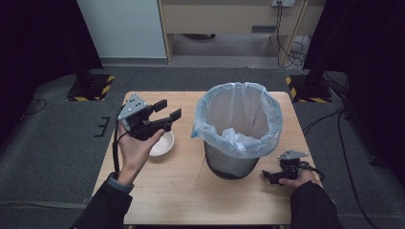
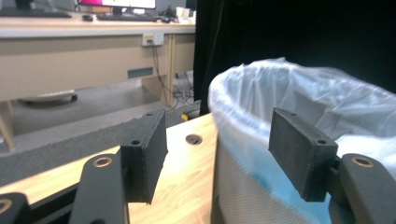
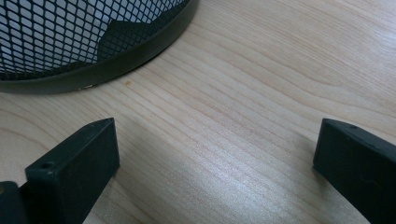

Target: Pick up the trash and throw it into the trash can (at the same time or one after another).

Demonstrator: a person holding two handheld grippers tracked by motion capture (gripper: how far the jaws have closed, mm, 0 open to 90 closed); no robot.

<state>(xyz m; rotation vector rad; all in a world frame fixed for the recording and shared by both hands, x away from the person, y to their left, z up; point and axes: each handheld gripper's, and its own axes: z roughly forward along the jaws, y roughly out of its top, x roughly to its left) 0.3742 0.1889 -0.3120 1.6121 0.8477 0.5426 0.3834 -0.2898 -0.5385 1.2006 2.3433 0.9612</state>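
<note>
Standing over the wooden table [image 1: 162, 191], the person has the left gripper [image 1: 168, 109] lifted off the surface in the left hand [image 1: 136, 148], its jaws spread apart with nothing between them and aimed toward the waste bin [image 1: 234, 164]. Just under and behind that hand sits a small white bowl [image 1: 162, 144], resting on the table to the left of the bin. The bin is black mesh, lined with a pale blue-white bag [image 1: 237, 117] whose edge is folded out over the rim; it stands a little right of the table's middle. From the left gripper view the bag's rim [image 2: 289, 93] rises close in front of the right-hand jaw. A thin wooden stick [image 1: 200, 168] lies on the table against the bin's left foot. The right gripper [image 1: 268, 176] lies low on the table by the bin's right side, under the right hand [image 1: 298, 177], jaws wide and empty over bare wood, with the bin's mesh base [image 3: 70, 42] just ahead.
</note>
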